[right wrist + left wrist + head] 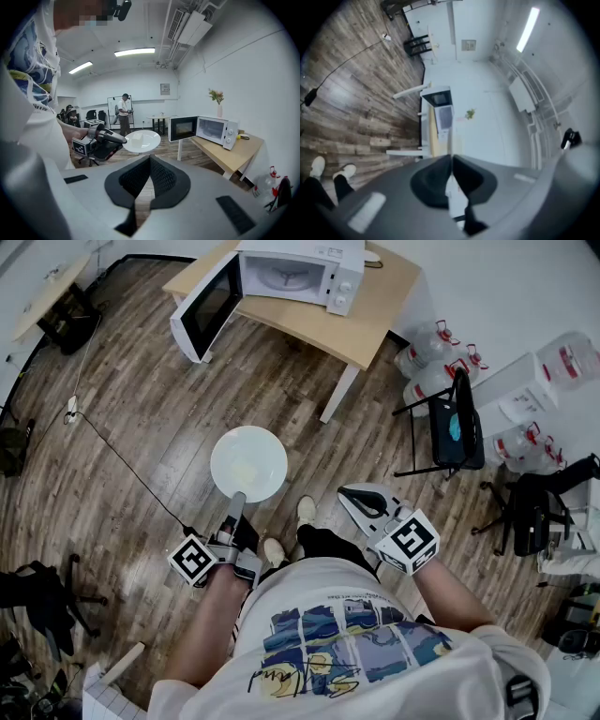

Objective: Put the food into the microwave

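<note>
A white plate (248,463) with a faint pale patch of food on it hangs over the wooden floor. My left gripper (237,498) is shut on its near rim and holds it level. The right gripper view shows the same plate (140,139) gripped by the left gripper (123,139). In the left gripper view the jaws (451,159) are pressed together, with only a thin pale edge between them. My right gripper (349,491) hangs shut and empty to the plate's right, its jaws (150,159) touching. The white microwave (291,268) stands on a wooden table (375,320) with its door (206,306) swung open.
A black folding chair (450,423) and several large water bottles (427,367) stand right of the table. A black cable (122,460) runs across the floor on the left. Another person (124,112) stands far back in the room. Office chairs sit at the edges.
</note>
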Available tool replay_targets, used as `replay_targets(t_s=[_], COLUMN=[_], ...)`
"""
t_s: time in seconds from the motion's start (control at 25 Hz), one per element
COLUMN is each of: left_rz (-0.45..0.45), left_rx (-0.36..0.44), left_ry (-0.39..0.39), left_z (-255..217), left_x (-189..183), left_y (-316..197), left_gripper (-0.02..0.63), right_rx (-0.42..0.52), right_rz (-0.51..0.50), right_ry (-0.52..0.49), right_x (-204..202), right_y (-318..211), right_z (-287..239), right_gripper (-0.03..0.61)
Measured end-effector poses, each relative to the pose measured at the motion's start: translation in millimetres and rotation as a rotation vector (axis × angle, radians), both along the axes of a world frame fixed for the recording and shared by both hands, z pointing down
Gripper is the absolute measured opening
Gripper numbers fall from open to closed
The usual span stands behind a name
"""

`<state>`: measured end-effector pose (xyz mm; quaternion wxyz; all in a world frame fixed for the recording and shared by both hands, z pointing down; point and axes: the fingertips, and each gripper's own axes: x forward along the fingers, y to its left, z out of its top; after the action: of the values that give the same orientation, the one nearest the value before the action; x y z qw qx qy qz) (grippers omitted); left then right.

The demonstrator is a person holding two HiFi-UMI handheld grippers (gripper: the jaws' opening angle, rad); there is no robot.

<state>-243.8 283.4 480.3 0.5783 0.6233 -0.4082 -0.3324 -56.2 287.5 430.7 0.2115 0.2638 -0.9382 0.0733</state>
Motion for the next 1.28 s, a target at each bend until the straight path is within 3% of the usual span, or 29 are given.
replay_targets(t_s=[0.24,0.48,0.72,0.8,0.92,1.28], left_rz=[0.028,0.028,0.000,-0.017,-0.050,-0.130], left_rx=[-0.026,-0.023,-0.012,-0.013,-0.013,0.014], left_ry=[-0.015,-0.020,-0.005,-0.007,-0.007,-0.028], left_z=[13,14,10,9,6,6], left_x=[12,30,65,80,98,128], left_y=[7,-30,-103,-131,-172,-295], left_gripper=[0.018,0.018,0.018,0.018,0.018,0.018], right_rx=[-0.008,-0.013,0.016,0.033,0.059,0.042], right_rz=[0.030,0.022,-0.020,-0.027,-0.028,0.041], right_ry=[-0.005,-0.031,-0.049,-0.061,-0.066,-0.042], right_x=[10,24,57,76,105,194], right_y=[12,-28,-112,-143,-184,-268], right_z=[1,9,7,2,-7,8], right_gripper=[0.005,0.005,0.008,0.066,0.075,0.121])
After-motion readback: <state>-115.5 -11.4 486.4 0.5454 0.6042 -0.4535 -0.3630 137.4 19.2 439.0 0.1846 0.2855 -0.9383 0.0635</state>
